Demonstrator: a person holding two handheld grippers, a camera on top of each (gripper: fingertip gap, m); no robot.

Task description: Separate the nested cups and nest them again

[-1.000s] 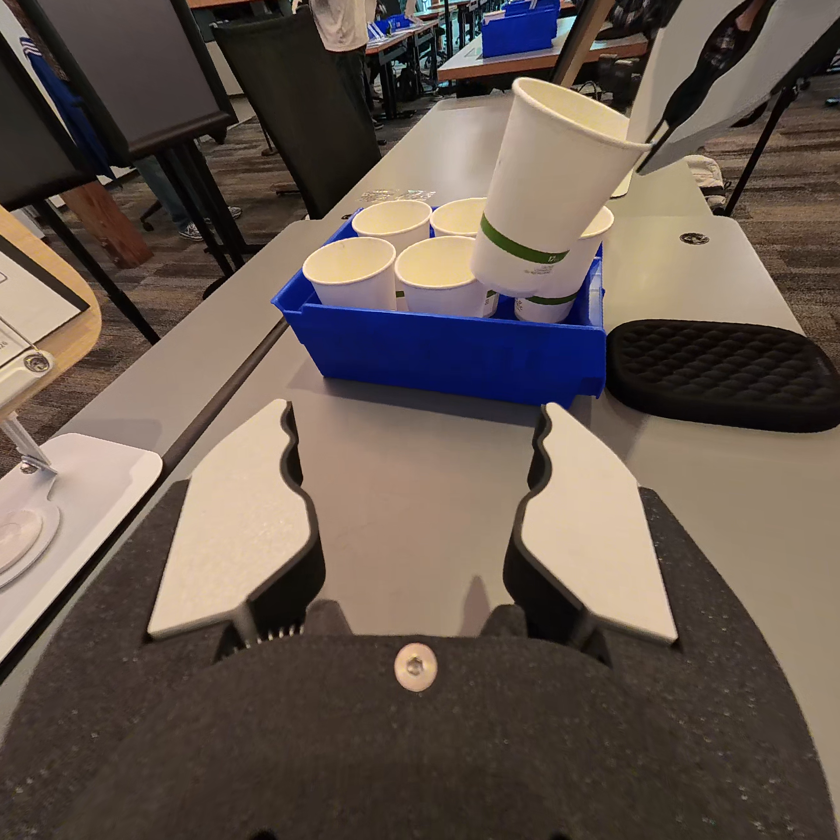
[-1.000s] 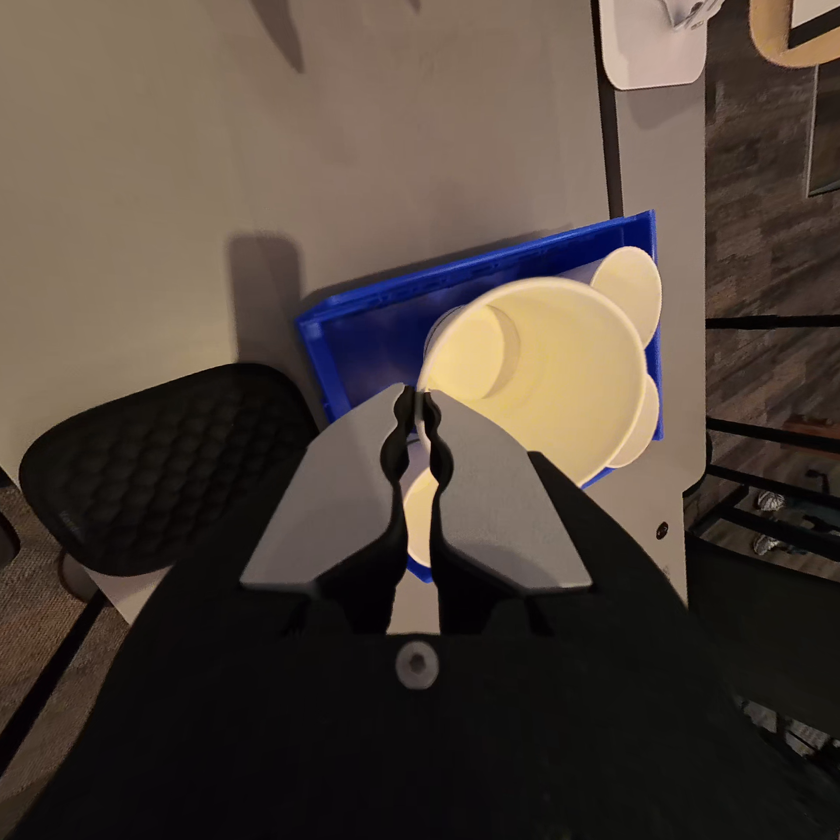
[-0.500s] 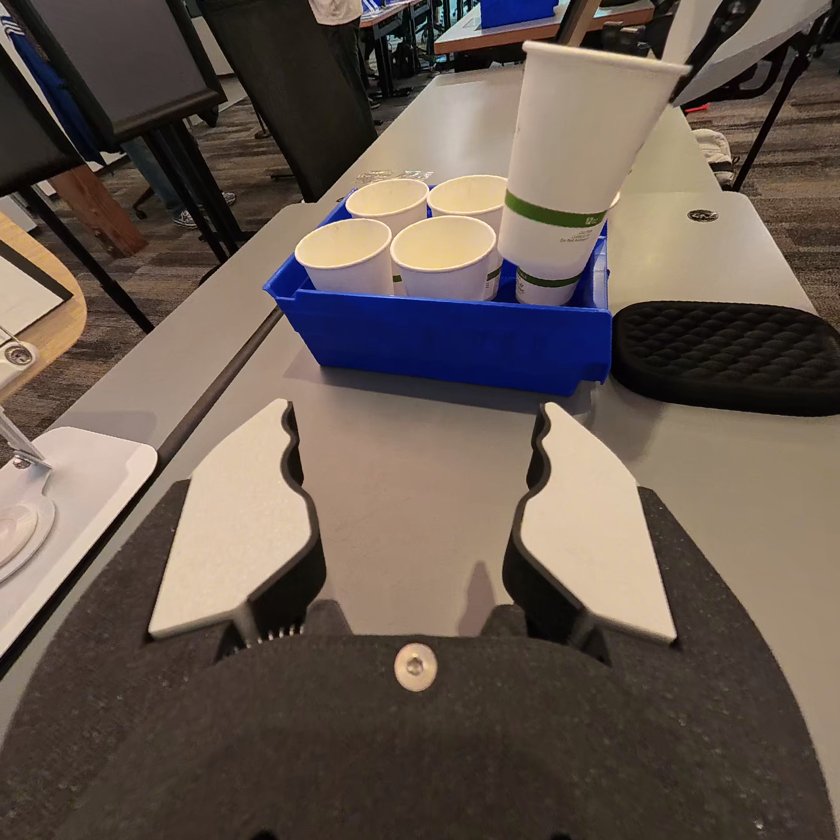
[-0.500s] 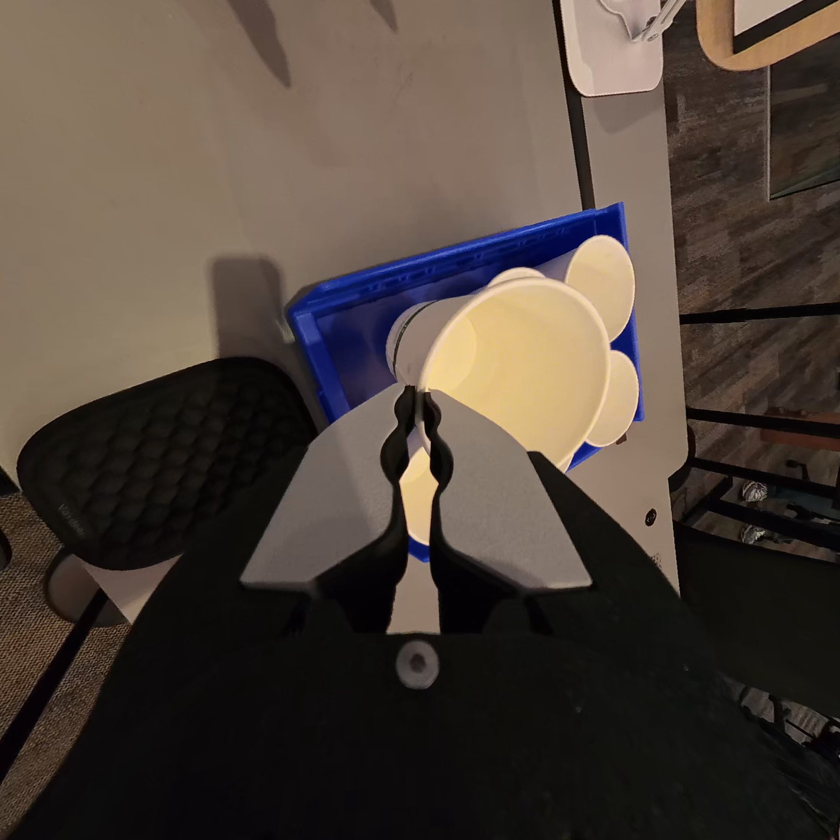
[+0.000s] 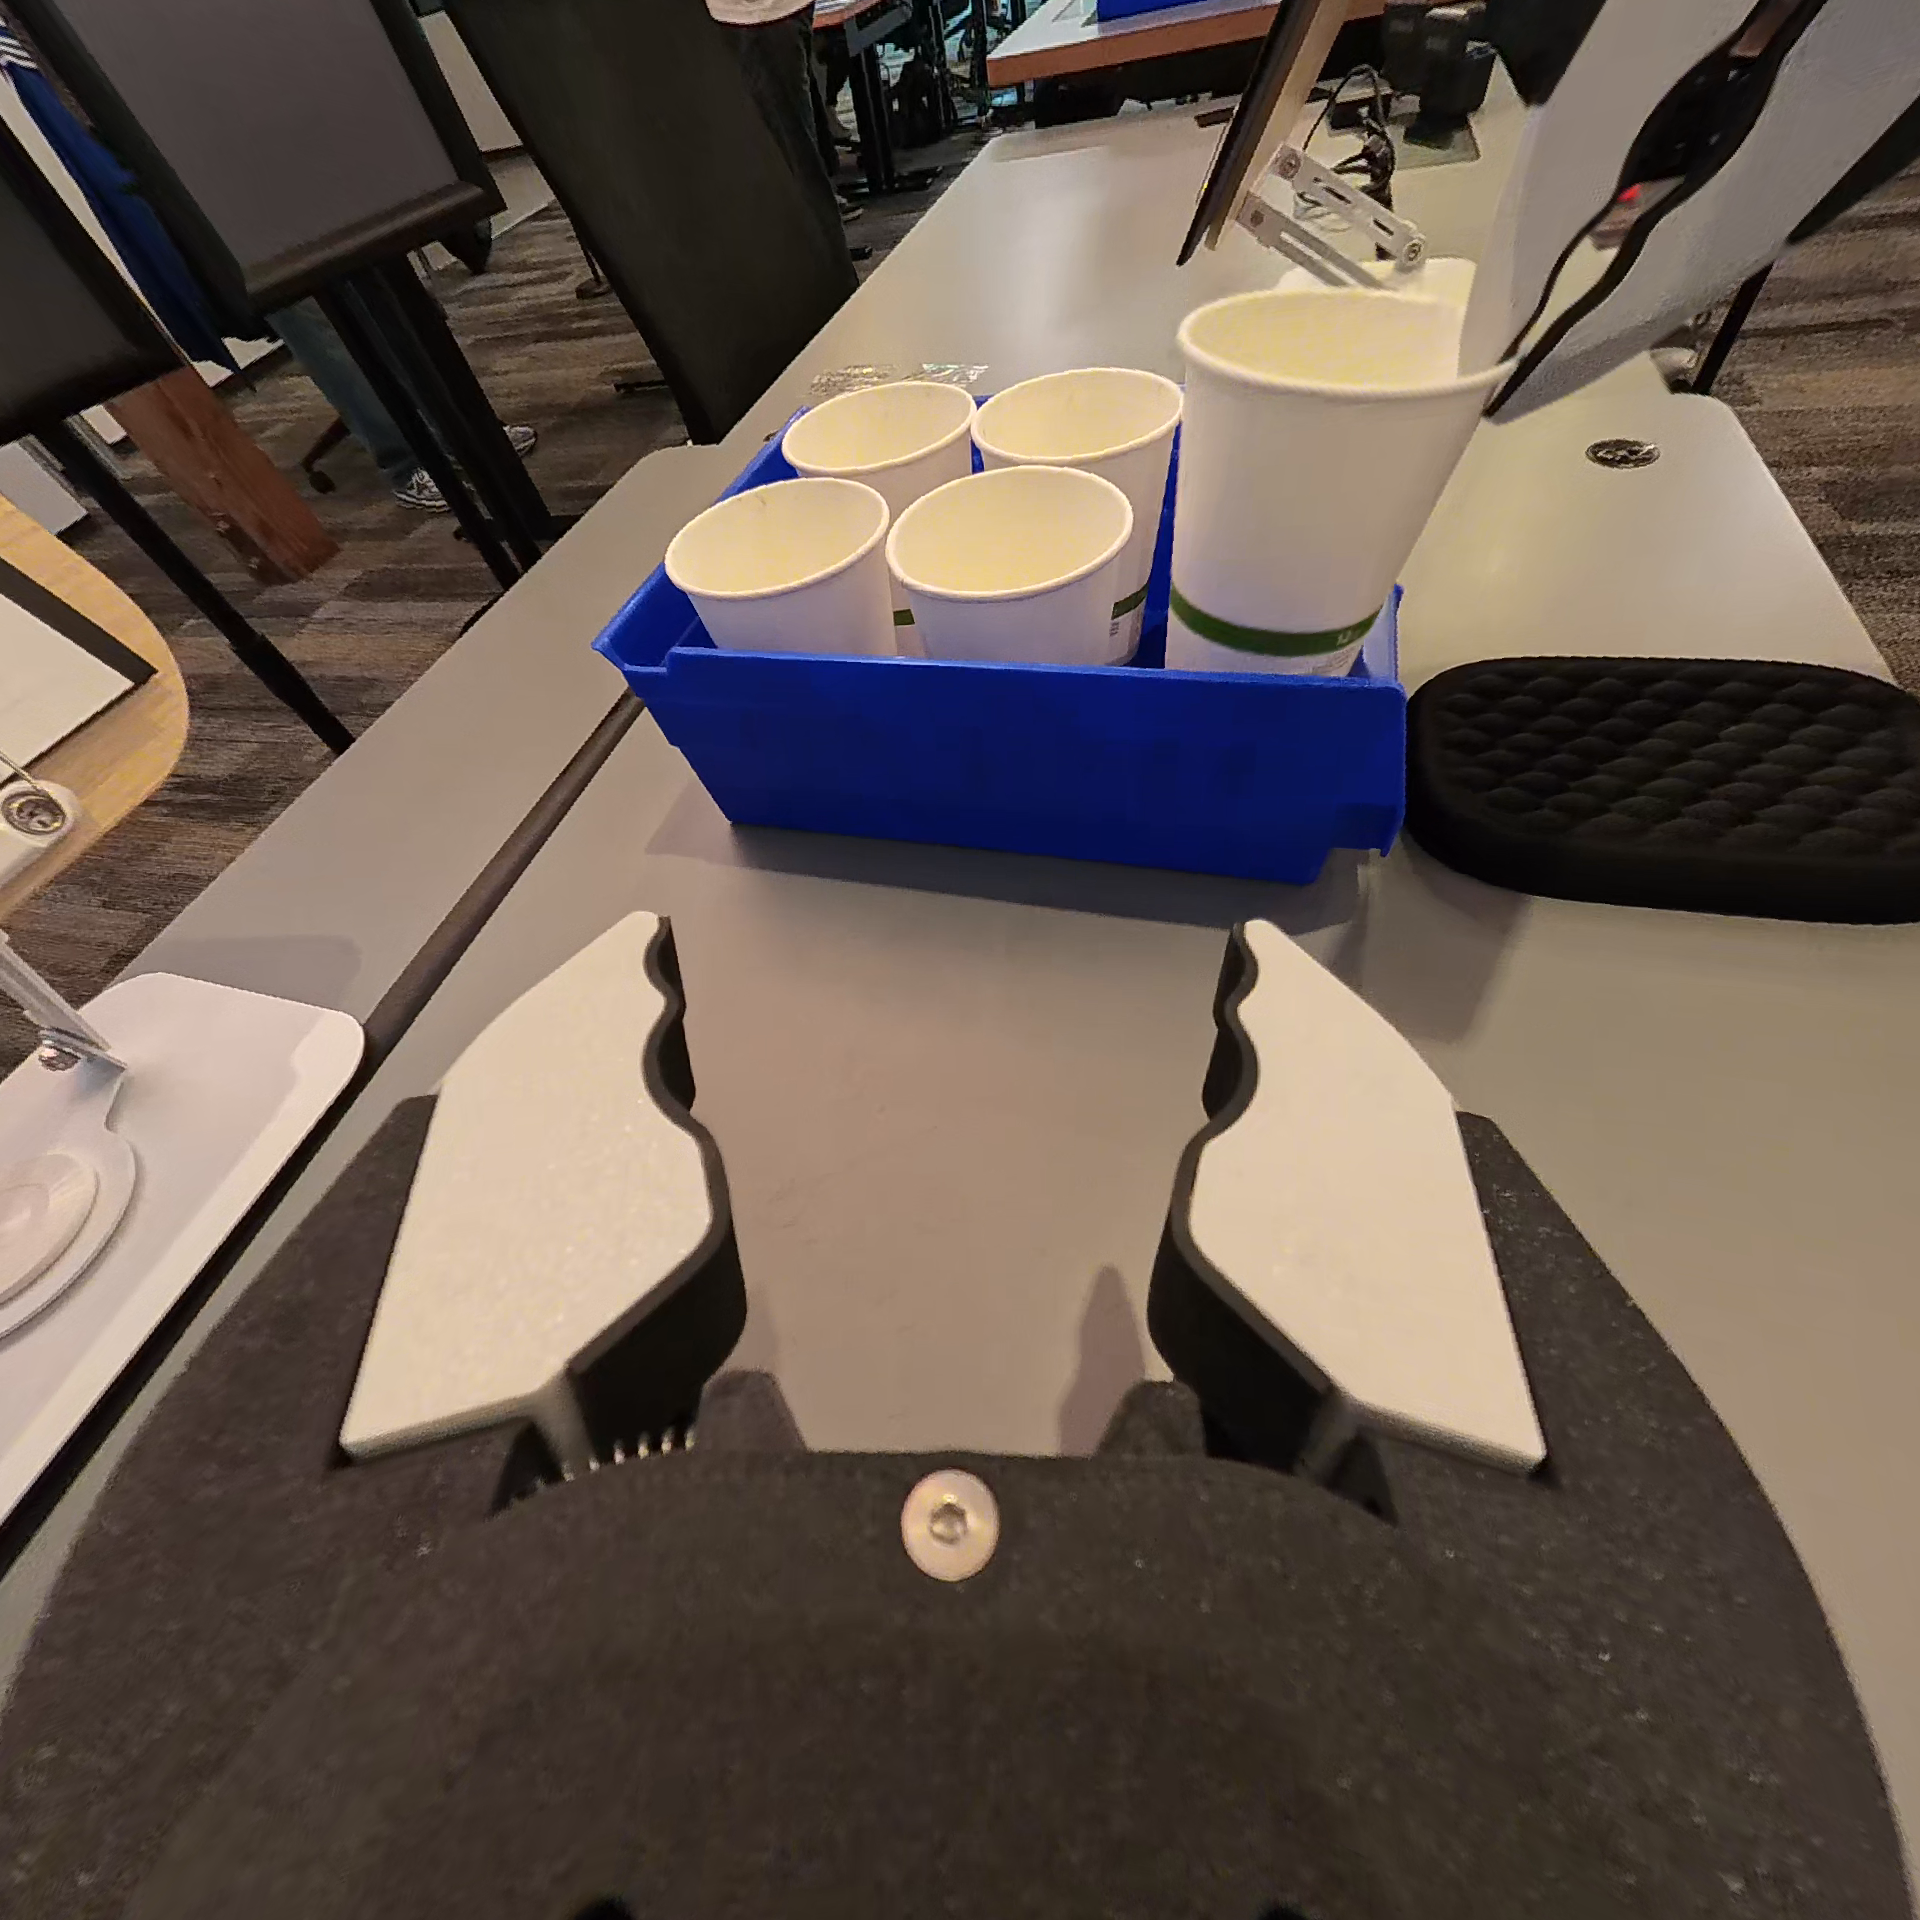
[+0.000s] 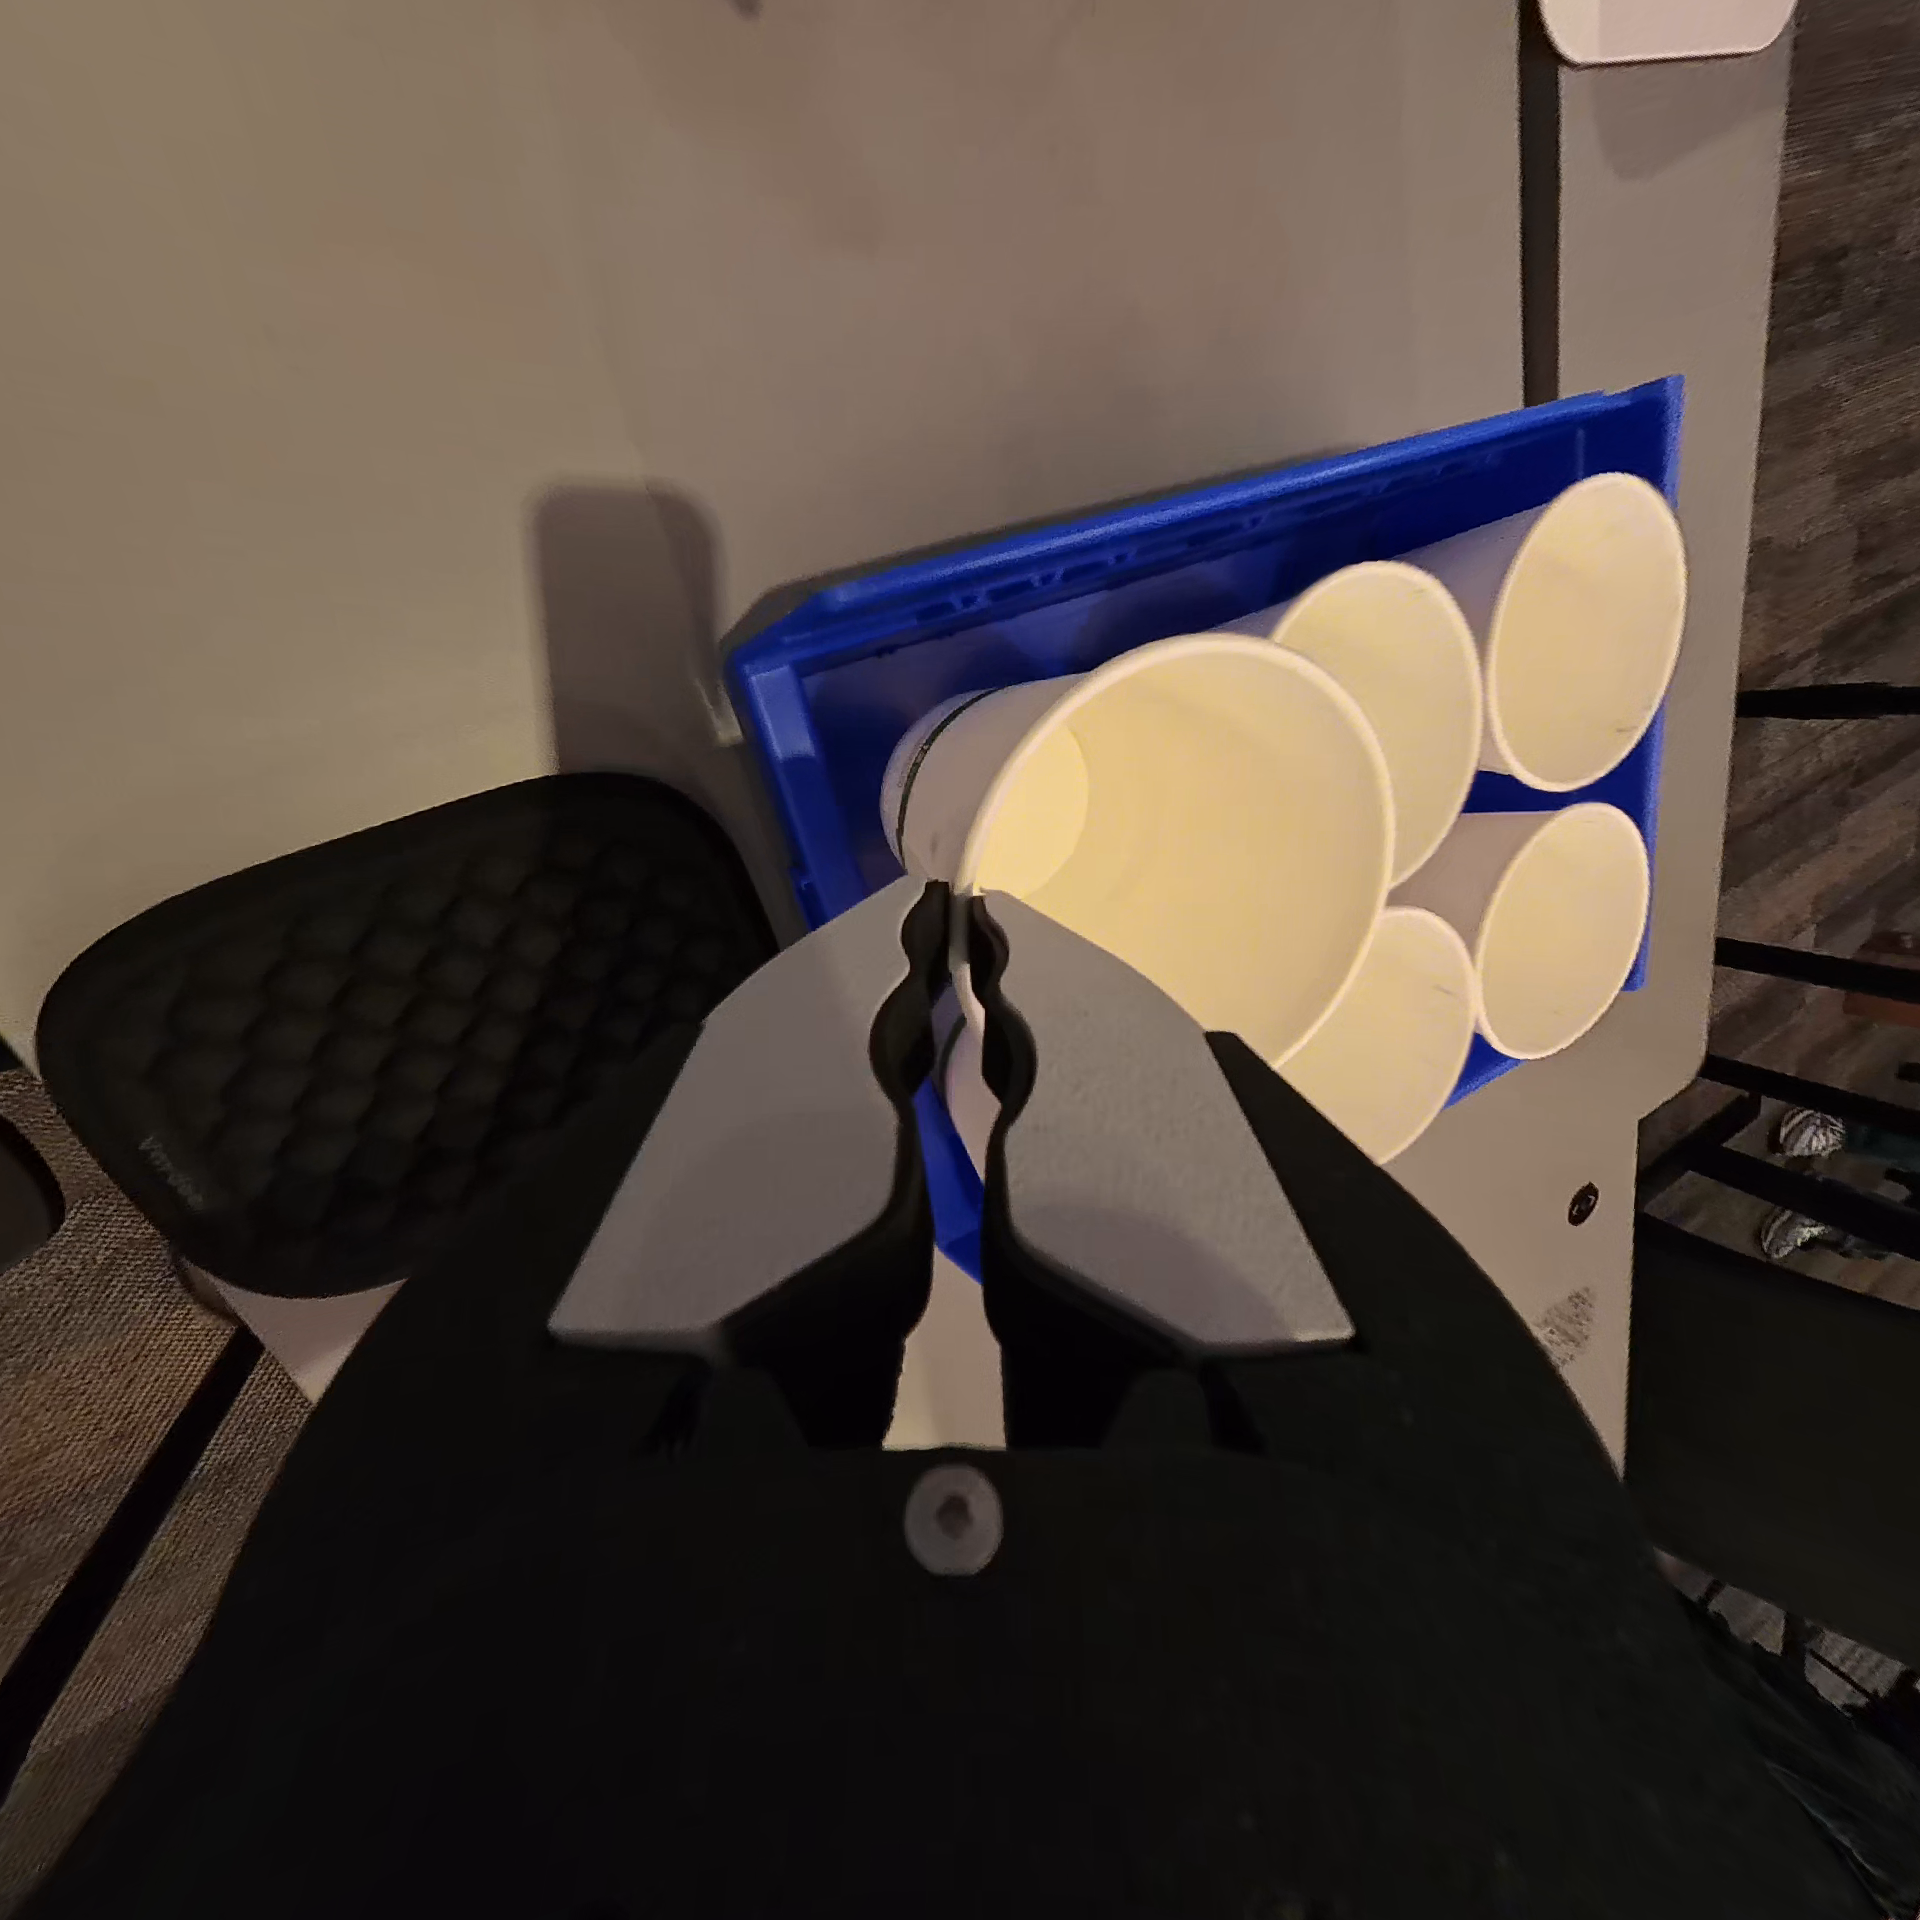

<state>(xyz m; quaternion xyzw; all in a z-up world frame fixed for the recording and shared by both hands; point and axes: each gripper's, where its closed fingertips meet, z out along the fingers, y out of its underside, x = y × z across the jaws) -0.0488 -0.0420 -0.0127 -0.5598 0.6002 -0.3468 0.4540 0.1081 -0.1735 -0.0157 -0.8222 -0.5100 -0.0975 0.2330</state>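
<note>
Between the clenched fingers of the right hand-held gripper (image 6: 954,902), the near rim of a tall white cup (image 6: 1174,831) is being pinched; its base is sitting low in the blue bin (image 5: 1018,748), seemingly entering another cup. Beyond it, four open cups (image 5: 1008,561) are standing. Ahead of the left hand-held gripper (image 5: 951,966), released and idling over the tabletop (image 5: 935,1049), lies that bin. Advice: keep the cup upright, press straight down, release afterwards.

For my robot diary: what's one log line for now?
right tongs: shut on paper cup rim | cup: in blue bin | left tongs: open
</note>
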